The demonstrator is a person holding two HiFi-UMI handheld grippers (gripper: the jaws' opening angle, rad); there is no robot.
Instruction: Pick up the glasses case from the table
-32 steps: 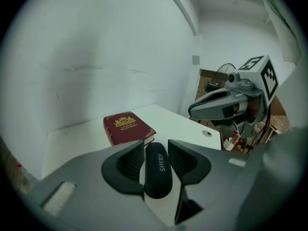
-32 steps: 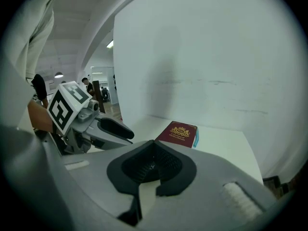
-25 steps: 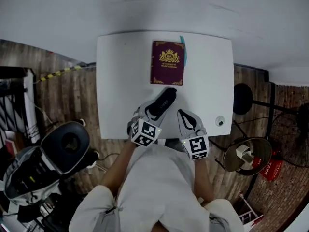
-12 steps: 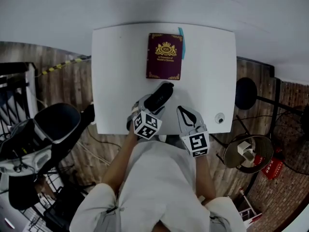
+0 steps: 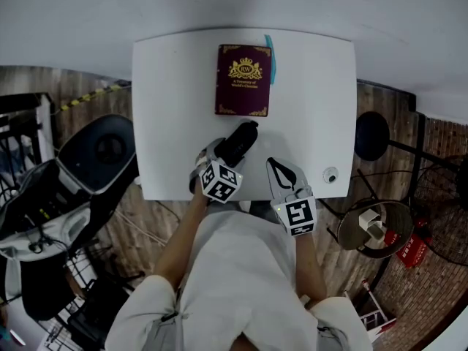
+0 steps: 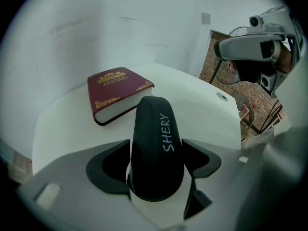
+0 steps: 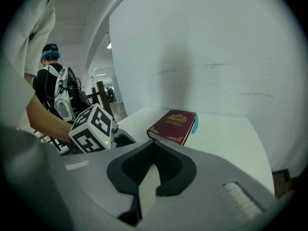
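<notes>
- The glasses case (image 5: 238,141) is black with pale lettering on its top. It lies on the white worktop (image 5: 314,86) close to the near edge, a little left of the middle.
- The case runs aslant from the near edge towards the middle of the worktop. Its far end is just beside the near edge of a dark red book (image 5: 243,80).
- The left hand-held gripper (image 6: 155,170) points steeply down at the near end of the case. Its jaws are opening and stand wide, one on each side of the case, which sits between them on the worktop.
- The right hand-held gripper (image 7: 150,174) hovers over the near edge, right of the case and apart from it. Its jaws are drawn together to a thin slit with nothing between them.
- The book lies flat at the middle of the far edge, gold-printed cover up. A light-blue strip (image 5: 270,50) shows along its right side.
- A small round thing (image 5: 330,175) sits near the right edge, towards the near right corner.
- The left marker cube (image 5: 220,181) and the right one (image 5: 295,216) hang over the near edge.
</notes>
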